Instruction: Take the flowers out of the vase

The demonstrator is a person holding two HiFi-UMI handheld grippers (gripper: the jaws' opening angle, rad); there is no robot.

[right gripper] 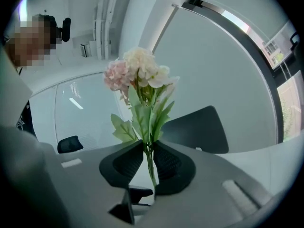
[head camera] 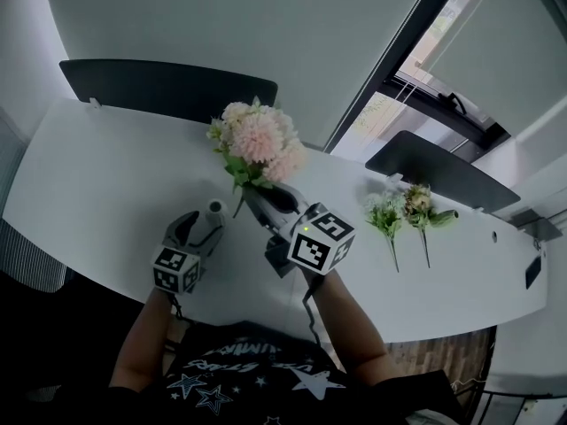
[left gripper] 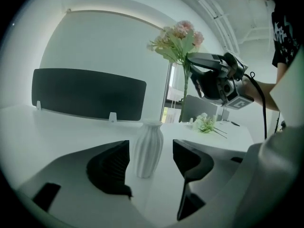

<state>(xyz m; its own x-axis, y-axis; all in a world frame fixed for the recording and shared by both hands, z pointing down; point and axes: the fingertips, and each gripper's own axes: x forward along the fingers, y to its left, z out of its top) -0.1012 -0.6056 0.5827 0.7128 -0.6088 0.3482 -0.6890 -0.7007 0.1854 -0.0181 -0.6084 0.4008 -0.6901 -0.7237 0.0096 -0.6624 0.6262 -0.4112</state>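
Observation:
A white ribbed vase (left gripper: 148, 148) stands on the white table (head camera: 89, 175), and no stem shows in its mouth. My left gripper (left gripper: 151, 146) is open around it, a jaw on each side with a gap to the vase wall. In the head view the vase (head camera: 215, 208) shows just ahead of the left gripper (head camera: 204, 230). My right gripper (right gripper: 148, 148) is shut on the green stem of a pink and cream flower bunch (right gripper: 140, 75). It holds the bunch (head camera: 257, 140) upright in the air. Seen from the left gripper, the bunch (left gripper: 178, 39) hangs above and right of the vase, stem end free.
Two more flower stems (head camera: 400, 212) lie on the table to the right, also visible as flowers (left gripper: 205, 123) beyond the vase. Dark chair backs (head camera: 168, 87) (head camera: 438, 171) stand behind the table's far edge. A window runs along the right.

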